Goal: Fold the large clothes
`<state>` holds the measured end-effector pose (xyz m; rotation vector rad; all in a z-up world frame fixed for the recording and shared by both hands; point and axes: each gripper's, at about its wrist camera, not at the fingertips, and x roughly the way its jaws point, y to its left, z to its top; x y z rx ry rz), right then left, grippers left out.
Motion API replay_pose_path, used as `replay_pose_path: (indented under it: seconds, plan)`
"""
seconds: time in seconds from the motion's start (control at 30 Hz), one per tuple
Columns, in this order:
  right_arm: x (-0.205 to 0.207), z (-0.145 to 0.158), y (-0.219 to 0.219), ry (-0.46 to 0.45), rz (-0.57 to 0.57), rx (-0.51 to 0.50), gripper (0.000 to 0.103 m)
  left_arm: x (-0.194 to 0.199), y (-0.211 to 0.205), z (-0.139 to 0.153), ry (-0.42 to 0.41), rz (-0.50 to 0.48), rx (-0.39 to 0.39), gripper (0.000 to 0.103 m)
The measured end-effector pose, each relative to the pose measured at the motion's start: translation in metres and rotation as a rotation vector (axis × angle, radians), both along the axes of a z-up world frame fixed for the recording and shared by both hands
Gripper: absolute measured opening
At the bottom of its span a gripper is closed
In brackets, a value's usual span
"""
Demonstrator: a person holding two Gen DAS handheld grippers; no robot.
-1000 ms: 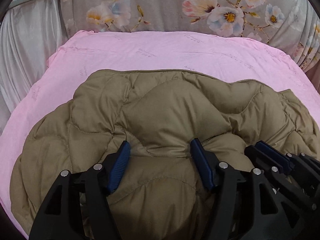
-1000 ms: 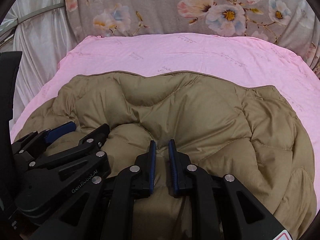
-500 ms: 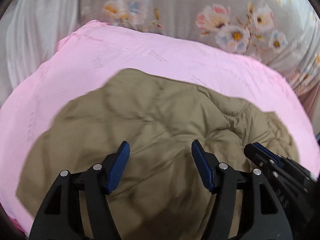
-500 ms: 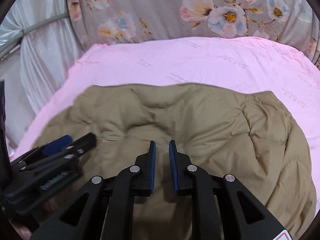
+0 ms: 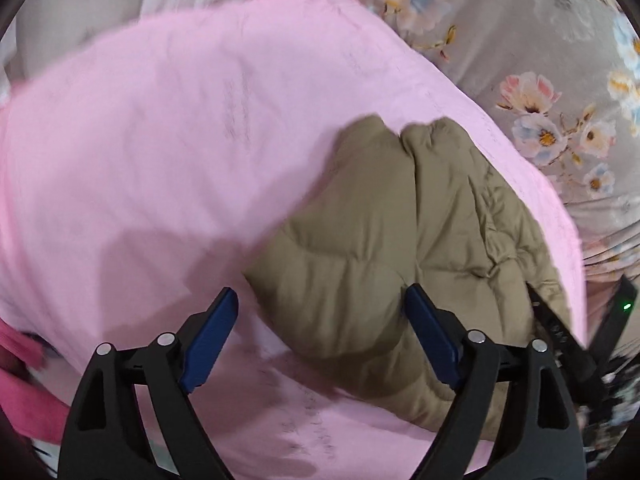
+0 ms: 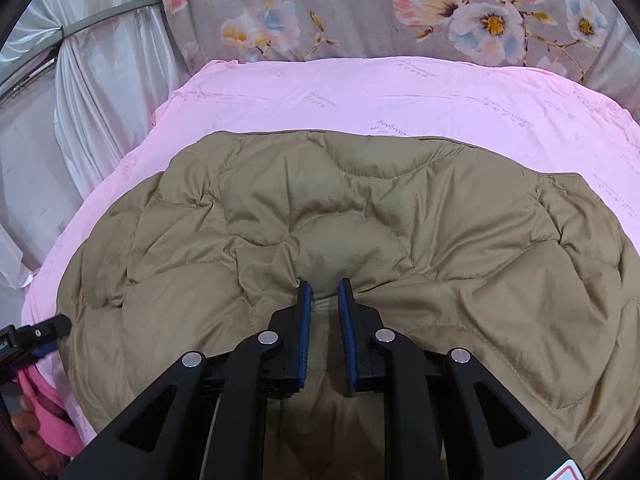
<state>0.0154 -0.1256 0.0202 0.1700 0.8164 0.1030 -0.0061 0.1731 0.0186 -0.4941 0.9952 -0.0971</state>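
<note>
Your left claw (image 5: 320, 336) has let go, jaws opening over the pink sheet (image 5: 160, 140), empty. Your right claw (image 6: 324, 308) still pinches the tan quilted jacket (image 6: 400, 220), mid-frame on the bed, fold laid.

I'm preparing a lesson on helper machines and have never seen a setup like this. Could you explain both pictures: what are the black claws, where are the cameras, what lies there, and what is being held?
There is no robot arm: a person holds a two-finger tool in each hand, and a camera on each tool looks along its fingers. One picture is from the left tool, one from the right. A padded tan jacket lies on a pink quilt in front of flowered fabric. The right gripper pinches a fold of the jacket. The left gripper is opening off to the side, over the jacket's edge, gripping nothing.
</note>
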Motion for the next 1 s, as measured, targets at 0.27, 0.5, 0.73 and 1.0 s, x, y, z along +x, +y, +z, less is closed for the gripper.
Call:
replay_pose_path:
  seconds: [0.27, 0.5, 0.73, 1.0]
  plan:
    - [-0.003, -0.004, 0.005, -0.033, 0.002, -0.039, 0.017, 0.019, -0.033, -0.009, -0.031, -0.024, -0.035, 0.082]
    - [-0.001, -0.004, 0.001, -0.028, 0.001, -0.015, 0.017, 0.005, -0.046, 0.056, -0.190, -0.096, 0.004, 0.018]
    - [0.005, -0.003, -0.006, -0.010, 0.018, 0.021, 0.017, -0.028, -0.137, 0.152, -0.419, -0.345, 0.091, 0.016]
    - [-0.072, 0.052, -0.071, 0.107, 0.084, 0.268, 0.017, -0.045, -0.208, 0.186, -0.501, -0.489, 0.199, 0.015]
